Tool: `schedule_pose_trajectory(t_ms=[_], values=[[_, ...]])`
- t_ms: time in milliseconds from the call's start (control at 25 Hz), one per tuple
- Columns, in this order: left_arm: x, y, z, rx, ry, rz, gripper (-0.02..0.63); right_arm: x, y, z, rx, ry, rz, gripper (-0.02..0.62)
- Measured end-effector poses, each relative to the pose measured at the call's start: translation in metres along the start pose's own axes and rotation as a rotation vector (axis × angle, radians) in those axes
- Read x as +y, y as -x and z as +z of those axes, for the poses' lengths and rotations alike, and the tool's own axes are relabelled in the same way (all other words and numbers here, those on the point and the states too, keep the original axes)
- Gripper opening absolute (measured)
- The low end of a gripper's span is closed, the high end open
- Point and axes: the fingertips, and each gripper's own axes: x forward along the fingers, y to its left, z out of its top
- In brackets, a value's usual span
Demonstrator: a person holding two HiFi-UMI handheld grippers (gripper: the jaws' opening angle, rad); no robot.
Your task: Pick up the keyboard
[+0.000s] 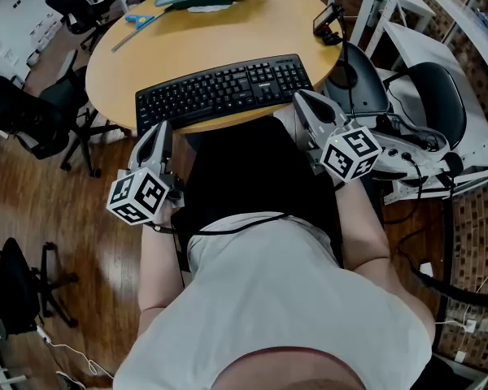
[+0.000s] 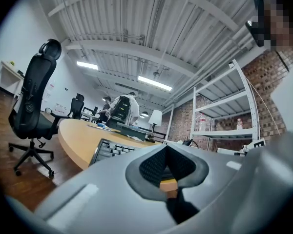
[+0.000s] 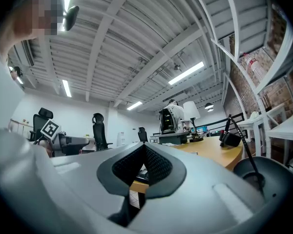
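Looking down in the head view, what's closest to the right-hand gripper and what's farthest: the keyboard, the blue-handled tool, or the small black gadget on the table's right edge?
1. Keyboard: just ahead and left of the right gripper, at the near edge of the table.
2. Small black gadget: farther up, on the right edge.
3. Blue-handled tool: farthest, across on the far left.

Right gripper (image 3: 145, 147) with jaws closed together, nothing gripped between them, dark edge of keyboard (image 3: 140, 175) seen through the gap, round wooden table (image 3: 210, 152) beyond, black office chair (image 3: 98, 130) at left
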Motion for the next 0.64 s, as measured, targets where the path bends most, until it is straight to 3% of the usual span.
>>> schedule_pose_trajectory(t_ms=[640], values=[[0.0055, 0.0013, 0.0052, -0.005, -0.009, 0.031, 0.213, 0.0025, -0.0029, 0.0020, -0.007, 0.008, 0.000, 0.000]])
